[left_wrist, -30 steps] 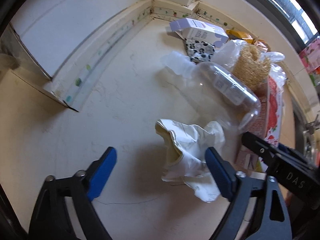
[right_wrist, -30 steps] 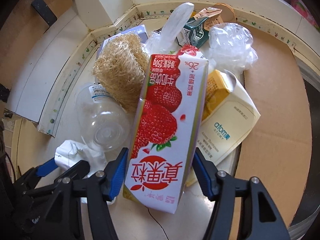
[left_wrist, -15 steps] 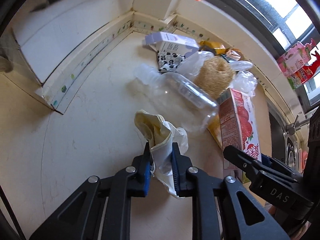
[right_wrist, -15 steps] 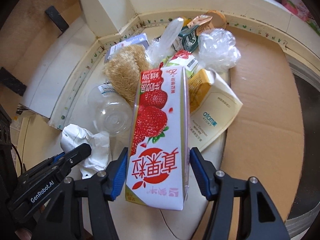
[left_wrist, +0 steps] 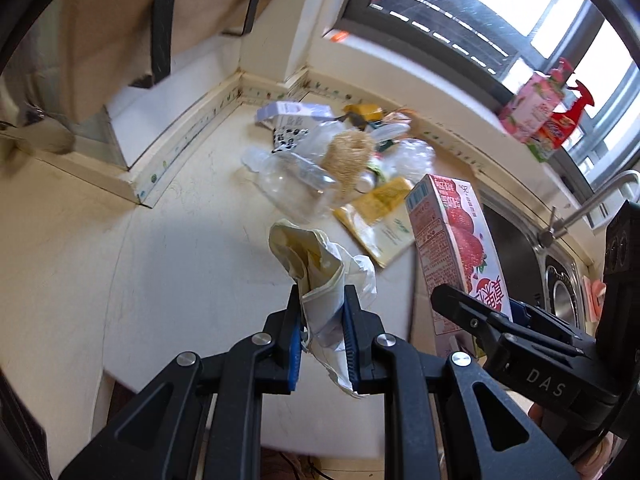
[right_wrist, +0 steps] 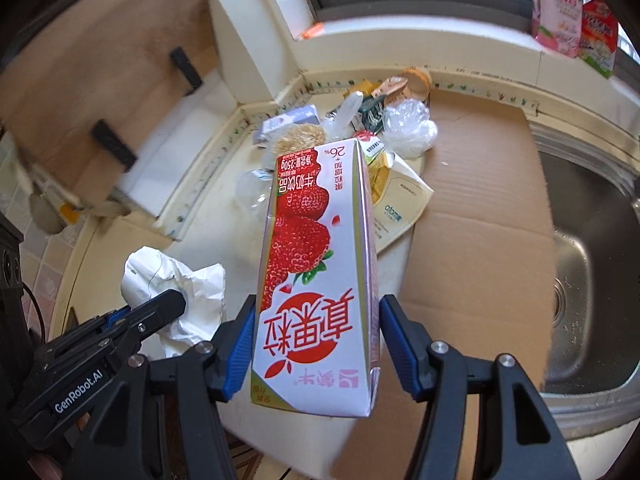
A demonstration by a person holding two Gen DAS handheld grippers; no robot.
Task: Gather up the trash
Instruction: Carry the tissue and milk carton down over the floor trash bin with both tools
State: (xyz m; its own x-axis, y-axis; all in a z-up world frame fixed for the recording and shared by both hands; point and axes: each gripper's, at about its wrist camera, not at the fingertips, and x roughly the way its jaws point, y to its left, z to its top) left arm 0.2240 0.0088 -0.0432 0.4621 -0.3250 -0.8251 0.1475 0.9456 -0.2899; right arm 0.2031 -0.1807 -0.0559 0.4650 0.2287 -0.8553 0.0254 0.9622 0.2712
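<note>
My left gripper (left_wrist: 322,320) is shut on a crumpled white and cream wrapper (left_wrist: 320,276) and holds it above the counter; the wrapper also shows in the right wrist view (right_wrist: 176,280). My right gripper (right_wrist: 314,340) is shut on a strawberry milk carton (right_wrist: 320,264), lifted off the counter; the carton also shows in the left wrist view (left_wrist: 456,248). More trash lies in the corner: a clear plastic bottle (left_wrist: 292,176), a loofah scrubber (left_wrist: 348,156), a yellow pouch (left_wrist: 380,216), a purple box (left_wrist: 292,114) and crumpled clear plastic (right_wrist: 408,128).
A cream counter (left_wrist: 180,264) runs to a raised ledge (left_wrist: 160,148) on the left. Flat cardboard (right_wrist: 480,216) covers the counter beside a steel sink (right_wrist: 592,264) with a tap (left_wrist: 580,208). Packets (right_wrist: 576,12) stand on the window sill.
Both grippers have lifted up and back from the counter with their loads. The left one closed on the wrapper a second ago; the trash pile now looks farther away.
</note>
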